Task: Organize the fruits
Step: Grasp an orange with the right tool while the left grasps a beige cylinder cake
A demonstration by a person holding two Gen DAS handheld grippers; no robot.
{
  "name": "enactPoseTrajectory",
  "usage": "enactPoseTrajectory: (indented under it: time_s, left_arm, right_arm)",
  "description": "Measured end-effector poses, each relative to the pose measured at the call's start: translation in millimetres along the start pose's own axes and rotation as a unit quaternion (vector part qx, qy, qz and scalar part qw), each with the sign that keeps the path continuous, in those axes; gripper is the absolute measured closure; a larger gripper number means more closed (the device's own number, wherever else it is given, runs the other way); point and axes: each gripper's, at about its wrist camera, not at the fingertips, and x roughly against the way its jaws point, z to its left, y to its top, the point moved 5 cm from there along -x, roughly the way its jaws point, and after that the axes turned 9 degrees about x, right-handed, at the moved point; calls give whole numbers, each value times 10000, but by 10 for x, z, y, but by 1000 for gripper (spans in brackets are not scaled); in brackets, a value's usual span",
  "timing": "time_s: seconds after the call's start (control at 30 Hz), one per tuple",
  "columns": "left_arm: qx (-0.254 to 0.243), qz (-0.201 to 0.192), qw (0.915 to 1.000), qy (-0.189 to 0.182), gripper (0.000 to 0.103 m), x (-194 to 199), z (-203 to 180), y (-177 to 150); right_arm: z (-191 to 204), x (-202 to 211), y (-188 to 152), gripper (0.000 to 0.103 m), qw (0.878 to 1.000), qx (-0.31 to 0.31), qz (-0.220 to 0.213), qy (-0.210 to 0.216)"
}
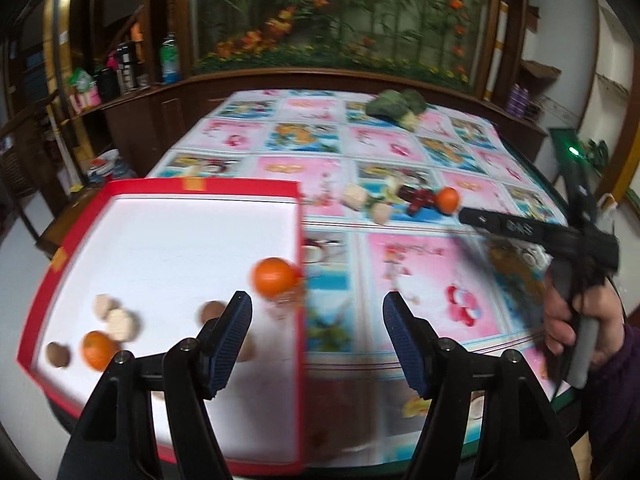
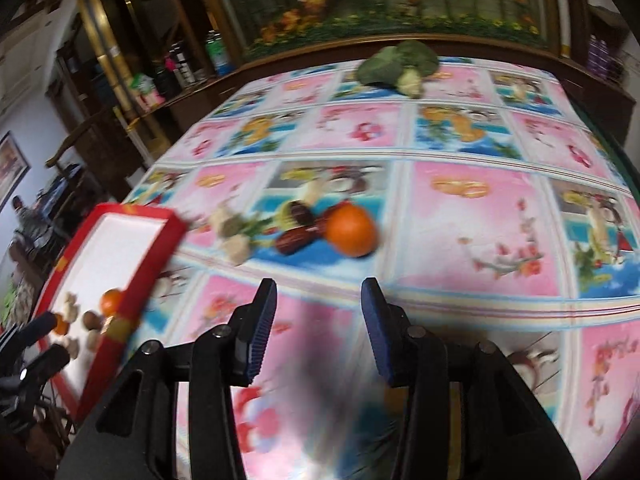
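Left gripper (image 1: 317, 308) gapes empty above the red-rimmed white tray (image 1: 172, 192), beside a smooth round orange (image 1: 275, 277). Right gripper (image 2: 319, 294), part open, holds nothing; another orange (image 2: 351, 230) lies on the glossy tablecloth (image 2: 472, 232).

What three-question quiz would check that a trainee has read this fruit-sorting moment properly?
1. True or false: the left gripper has nothing between its fingers.
2. Which lies farthest up the table? A: the broccoli; B: the dark red dates; C: the red tray.
3. How many oranges are inside the tray, and how many remain on the tablecloth?

Key
1. True; the right gripper is empty too.
2. A
3. Two inside, one by the tray's right wall and one near its left end; one orange remains on the cloth beside the dates.
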Motion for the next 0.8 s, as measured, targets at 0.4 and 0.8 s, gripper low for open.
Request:
enactPoseTrajectory:
  time_s: [0.4,0.8]
  left_arm:
    - [-308,239,9988,296,35,-485,-188,431]
    - [-1004,888,9893,568,35,-1215,-411,723]
  right_arm:
    - [-286,-274,246,57,9979,-583,68,277]
    - [-350,-374,228,68,9935,-734,337,800]
